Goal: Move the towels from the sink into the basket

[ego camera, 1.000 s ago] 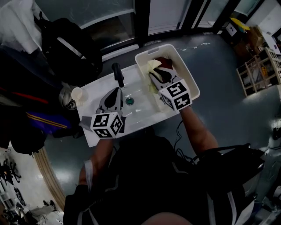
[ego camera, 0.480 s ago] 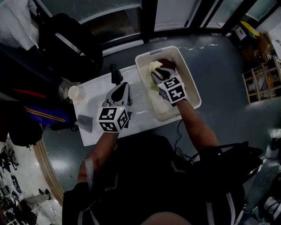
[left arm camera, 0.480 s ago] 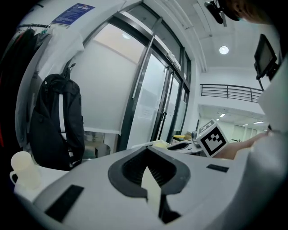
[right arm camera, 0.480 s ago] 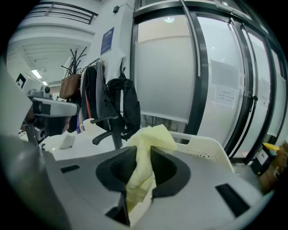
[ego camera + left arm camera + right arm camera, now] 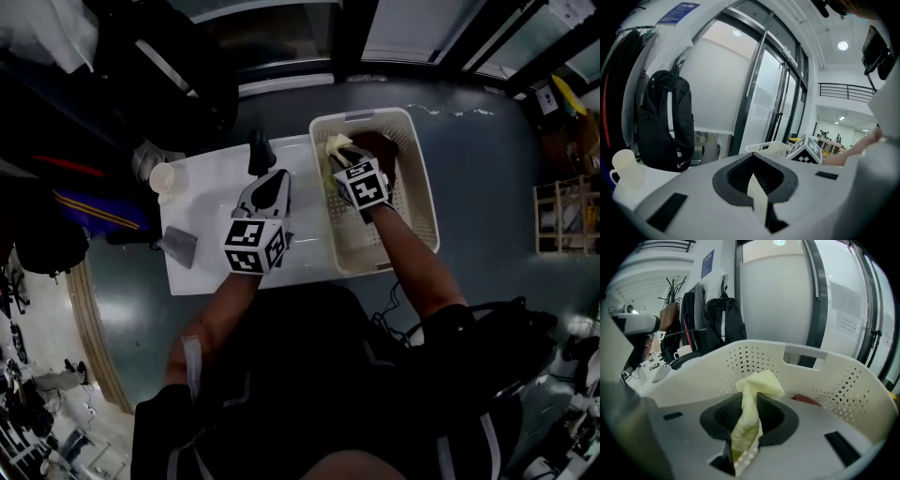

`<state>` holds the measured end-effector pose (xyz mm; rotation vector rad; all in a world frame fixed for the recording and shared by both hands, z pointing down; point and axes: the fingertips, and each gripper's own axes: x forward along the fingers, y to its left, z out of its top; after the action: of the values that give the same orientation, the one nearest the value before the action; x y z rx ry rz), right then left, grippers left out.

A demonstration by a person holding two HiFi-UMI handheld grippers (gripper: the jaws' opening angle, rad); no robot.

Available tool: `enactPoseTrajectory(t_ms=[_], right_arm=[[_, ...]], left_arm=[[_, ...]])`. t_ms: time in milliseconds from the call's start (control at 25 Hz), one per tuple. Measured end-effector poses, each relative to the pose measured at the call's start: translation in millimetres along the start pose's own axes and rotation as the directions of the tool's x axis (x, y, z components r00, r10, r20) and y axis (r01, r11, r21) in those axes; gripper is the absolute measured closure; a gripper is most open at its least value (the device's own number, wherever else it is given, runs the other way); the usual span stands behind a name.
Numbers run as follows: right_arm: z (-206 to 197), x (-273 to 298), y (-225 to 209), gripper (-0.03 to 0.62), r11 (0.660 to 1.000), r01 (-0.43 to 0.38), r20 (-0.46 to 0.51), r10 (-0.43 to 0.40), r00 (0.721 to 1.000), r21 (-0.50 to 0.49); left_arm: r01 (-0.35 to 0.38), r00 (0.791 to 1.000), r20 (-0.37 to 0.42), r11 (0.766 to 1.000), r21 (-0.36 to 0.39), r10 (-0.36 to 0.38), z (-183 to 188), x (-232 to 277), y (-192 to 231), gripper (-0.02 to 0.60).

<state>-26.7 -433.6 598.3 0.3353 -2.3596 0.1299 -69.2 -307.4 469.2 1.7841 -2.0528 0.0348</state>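
My right gripper (image 5: 339, 152) is inside the white perforated basket (image 5: 427, 216), near its far end, shut on a pale yellow towel (image 5: 335, 142). In the right gripper view the yellow towel (image 5: 749, 413) bunches up between the jaws of the right gripper (image 5: 743, 437), in front of the basket wall (image 5: 825, 376). A dark red towel (image 5: 806, 400) lies in the basket beyond it. My left gripper (image 5: 272, 180) hovers over the white sink (image 5: 211, 202) near the black faucet (image 5: 256, 150). Its jaws are together in the left gripper view (image 5: 757, 192), with no towel in them.
A white cup (image 5: 169, 178) and a grey object (image 5: 180, 247) rest on the sink's left side. A black backpack (image 5: 665, 122) hangs behind the sink by glass doors. The basket stands on the floor directly right of the sink.
My right gripper has carried the yellow towel farther toward the basket's far end. The left gripper has shifted right over the sink, closer to the faucet.
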Motion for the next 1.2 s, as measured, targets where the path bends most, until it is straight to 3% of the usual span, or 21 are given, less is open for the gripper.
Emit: enactPoseTrajectory(t_ms=[160, 320, 560, 680, 920, 1200], right_arm=[[-13, 23, -3, 0.493, 1.0, -0.004, -0.042, 0.005, 0.999, 0.007], [-22, 39, -5, 0.491, 1.0, -0.009, -0.076, 0.01, 0.997, 0.022], [-32, 48, -5, 0.472, 1.0, -0.006, -0.095, 0.006, 0.995, 0.01], [-30, 49, -3, 0.411, 1.0, -0.015, -0.087, 0.016, 0.996, 0.022], [-16, 32, -2, 0.378, 1.0, 0.002, -0.051, -0.002, 0.999, -0.001], [19, -16, 5, 0.403, 0.998, 0.043, 0.061, -0.046, 0.997, 0.052]], left_arm=[[-0.019, 1.0, -0.017, 1.0, -0.022, 0.019, -7, 4, 5, 0.575], [-0.025, 0.999, -0.025, 0.995, -0.1, 0.023, -11, 4, 10, 0.575], [-0.037, 0.998, -0.044, 0.995, -0.09, 0.033, -16, -5, 15, 0.575], [-0.033, 0.999, -0.046, 0.992, -0.126, 0.027, -15, -13, 16, 0.575], [-0.001, 1.0, -0.006, 0.996, -0.085, 0.001, 0, -26, 19, 0.574], [0.031, 0.999, 0.033, 0.999, -0.045, -0.03, 12, -45, 23, 0.575]])
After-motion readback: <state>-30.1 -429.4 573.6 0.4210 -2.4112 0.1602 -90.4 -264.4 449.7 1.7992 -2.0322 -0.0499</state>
